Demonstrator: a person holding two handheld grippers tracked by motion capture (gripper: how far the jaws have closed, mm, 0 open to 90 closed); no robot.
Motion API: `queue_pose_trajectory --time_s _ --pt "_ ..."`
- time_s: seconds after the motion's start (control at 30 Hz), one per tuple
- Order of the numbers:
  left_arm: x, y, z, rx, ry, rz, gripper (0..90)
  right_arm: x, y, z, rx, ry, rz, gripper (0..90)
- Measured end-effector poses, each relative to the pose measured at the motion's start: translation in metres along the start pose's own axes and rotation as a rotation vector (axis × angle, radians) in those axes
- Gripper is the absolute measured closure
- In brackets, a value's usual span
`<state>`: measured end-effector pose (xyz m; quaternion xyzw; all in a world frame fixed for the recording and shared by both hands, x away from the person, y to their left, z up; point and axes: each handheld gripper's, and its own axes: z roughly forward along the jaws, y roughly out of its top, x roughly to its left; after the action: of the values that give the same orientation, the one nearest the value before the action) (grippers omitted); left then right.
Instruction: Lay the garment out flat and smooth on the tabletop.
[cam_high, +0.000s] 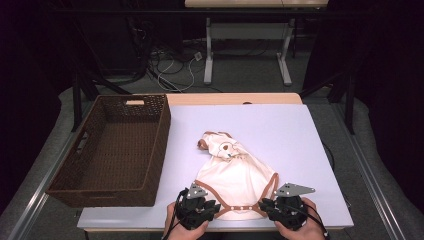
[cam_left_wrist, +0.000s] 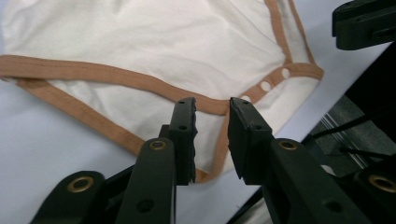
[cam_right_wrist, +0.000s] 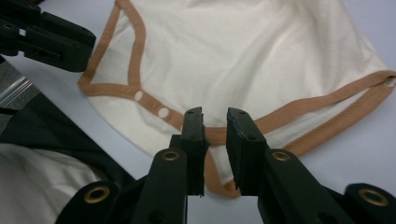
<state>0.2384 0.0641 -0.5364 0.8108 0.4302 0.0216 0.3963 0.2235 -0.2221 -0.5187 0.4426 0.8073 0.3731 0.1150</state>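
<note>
Cream bodysuit (cam_high: 234, 176) with brown trim, spread near the front edge of the white tabletop (cam_high: 280, 125), collar end pointing toward the far edge, snap tab toward the person. Wicker basket (cam_high: 112, 150) along the left edge, apart from the garment.

Left hand-held gripper (cam_high: 196, 207) low at the front-left corner of the hem, jaws parted a little, straddling the brown leg binding (cam_left_wrist: 140, 79) without yet pinching it, to judge from the left gripper view. Right hand-held gripper (cam_high: 285, 210) at the front-right corner, jaws likewise slightly apart over the trim just beside the snaps (cam_right_wrist: 150, 104); nothing clamped in either.

Likely step, as a judgement: seizing both lower corners, perhaps for a fold or a lift toward the basket.

Risks from here: jaws closing on the top layer alone, leaving the back layer on the tabletop and the cloth opening up when raised. Binding narrow and slack, so easily slipping out of a shallow bite. Pinching right at the curved tab near the snaps, bunching the hem and pulling unevenly. Closing too low, scraping the tabletop and pushing the fabric into wrinkles instead of catching it. Lifting one side ahead of the other, skewing the bodysuit and dragging the crumpled collar end across the surface. Front edge close by, so a backward tug possibly drawing the hem off the tabletop.
</note>
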Motion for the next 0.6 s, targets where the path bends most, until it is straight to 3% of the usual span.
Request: queue_pose_trajectory --time_s 0.23,0.6 --pt "0.013 0.008 -0.003 -0.020 0.016 -0.029 63.7 -0.016 0.005 -0.001 -0.035 -0.054 0.036 73.6" --pt "0.034 0.020 0.002 -0.040 0.096 -0.043 57.6 -0.033 0.012 0.005 -0.059 -0.094 0.050 66.8"
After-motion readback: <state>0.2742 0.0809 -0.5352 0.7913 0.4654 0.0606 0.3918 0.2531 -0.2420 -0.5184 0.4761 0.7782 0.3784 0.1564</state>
